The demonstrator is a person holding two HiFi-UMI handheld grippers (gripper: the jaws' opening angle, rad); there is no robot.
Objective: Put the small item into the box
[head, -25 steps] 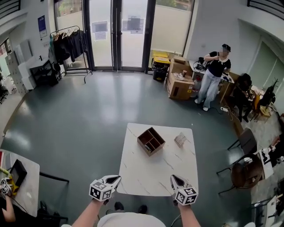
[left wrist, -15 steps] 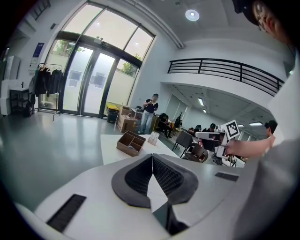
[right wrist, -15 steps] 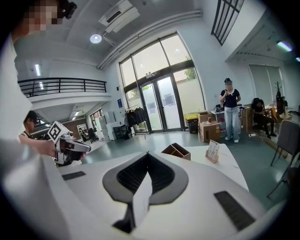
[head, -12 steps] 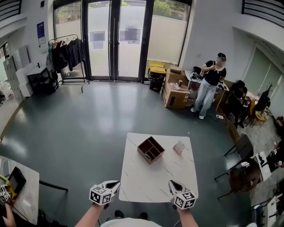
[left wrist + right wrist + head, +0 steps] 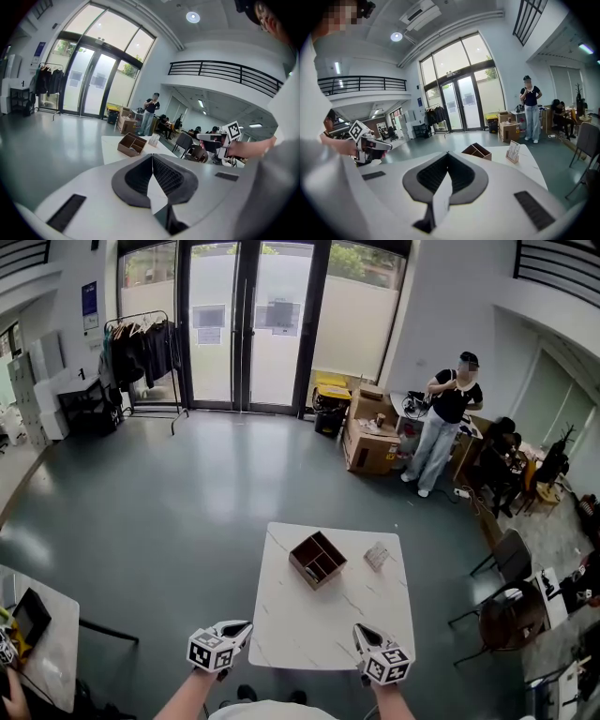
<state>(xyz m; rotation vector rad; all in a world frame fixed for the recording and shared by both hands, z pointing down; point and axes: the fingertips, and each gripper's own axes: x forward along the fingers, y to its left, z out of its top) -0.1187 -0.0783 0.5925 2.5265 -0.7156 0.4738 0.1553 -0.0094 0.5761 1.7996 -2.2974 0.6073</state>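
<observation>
Left tongs (image 5: 246, 625) and right tongs (image 5: 359, 631) hang at the white tabletop's (image 5: 319, 629) 7 and 5 o'clock corners, each pair pressed together with nothing between. The brown partitioned box (image 5: 318, 560) sits toward 12 o'clock. The small item (image 5: 378, 556) stands on the tabletop at the box's 3 o'clock, near but apart.

Brown box (image 5: 318, 559) and pale small item (image 5: 377, 556) beyond dark grey fingers (image 5: 133, 180); white tabletop (image 5: 309, 638) with faint grey veins; black-and-white square markers (image 5: 210, 651) on left gripper (image 5: 246, 624) and right gripper (image 5: 360, 629); teal-grey floor (image 5: 169, 512).
</observation>
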